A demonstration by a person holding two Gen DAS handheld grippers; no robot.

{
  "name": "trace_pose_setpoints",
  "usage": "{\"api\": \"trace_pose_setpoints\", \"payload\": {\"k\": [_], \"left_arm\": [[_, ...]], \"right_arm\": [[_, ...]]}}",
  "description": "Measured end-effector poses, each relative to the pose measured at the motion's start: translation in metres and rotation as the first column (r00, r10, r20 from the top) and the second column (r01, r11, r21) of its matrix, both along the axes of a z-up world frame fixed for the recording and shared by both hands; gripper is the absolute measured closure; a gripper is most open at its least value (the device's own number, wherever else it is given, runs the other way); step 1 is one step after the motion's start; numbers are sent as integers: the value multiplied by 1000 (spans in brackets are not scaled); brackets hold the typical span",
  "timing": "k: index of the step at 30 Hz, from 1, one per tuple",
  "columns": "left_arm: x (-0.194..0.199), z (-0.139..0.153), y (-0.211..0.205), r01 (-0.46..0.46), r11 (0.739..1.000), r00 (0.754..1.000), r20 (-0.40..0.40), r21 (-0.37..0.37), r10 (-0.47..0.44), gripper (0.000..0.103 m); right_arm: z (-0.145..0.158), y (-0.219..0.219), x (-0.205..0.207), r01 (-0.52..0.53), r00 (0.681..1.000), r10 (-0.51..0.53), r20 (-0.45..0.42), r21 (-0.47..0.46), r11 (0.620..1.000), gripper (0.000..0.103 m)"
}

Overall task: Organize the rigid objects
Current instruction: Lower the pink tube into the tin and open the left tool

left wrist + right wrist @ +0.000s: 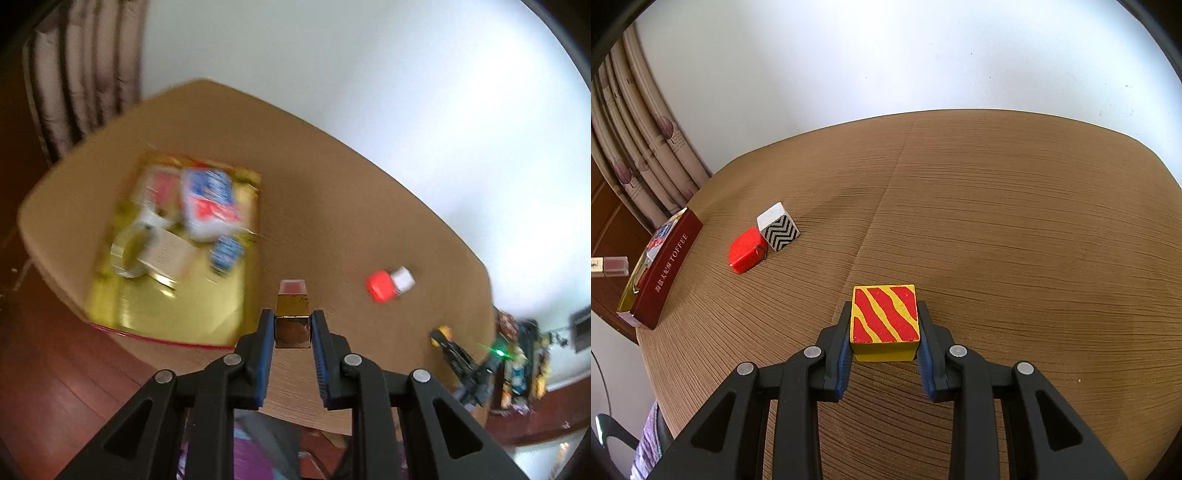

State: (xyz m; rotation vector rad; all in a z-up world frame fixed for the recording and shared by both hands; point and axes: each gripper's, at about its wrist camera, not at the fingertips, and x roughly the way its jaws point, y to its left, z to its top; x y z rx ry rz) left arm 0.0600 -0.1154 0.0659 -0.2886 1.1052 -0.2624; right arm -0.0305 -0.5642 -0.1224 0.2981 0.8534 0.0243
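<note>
My left gripper (pixel 293 321) is shut on a small gold lipstick tube with a clear red-tinted end (pixel 293 310) and holds it above the table, just right of the open gold box (pixel 184 295). The same tube shows at the left edge of the right wrist view (pixel 609 266). My right gripper (pixel 884 325) is shut on a yellow cube with red stripes (pixel 884 319) over the brown table (pixel 997 221). A red block (pixel 748 249) and a white cube with black zigzags (pixel 777 226) sit together at the left.
The gold box holds a tape roll (pixel 127 251), a white card (pixel 166 251) and blue, white and red packets (pixel 210 203). Its dark red side reads TOFFEE (pixel 670 266). Curtains (pixel 639 162) hang at the left. My right gripper shows at the far right (pixel 465 365).
</note>
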Motion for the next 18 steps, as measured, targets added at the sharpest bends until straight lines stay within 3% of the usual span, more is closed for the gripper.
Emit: {"api": "trace_pose_setpoints", "payload": {"k": [4,13,18], "left_arm": [[10,-14,21,-16,999,1000,-15,45,16,83],[34,-71,29,0,999,997,-82,39,3,83],[40,-88,35,20,999,989,-146,33,-15,82]], "right_arm": [[0,0,0,2,1000,-2,0,4,1000,76],[-1,0,0,4,1000,-4,-3,-2,1000,75],[-1,2,1,4,1000,-4,-5,-8,1000,75]]}}
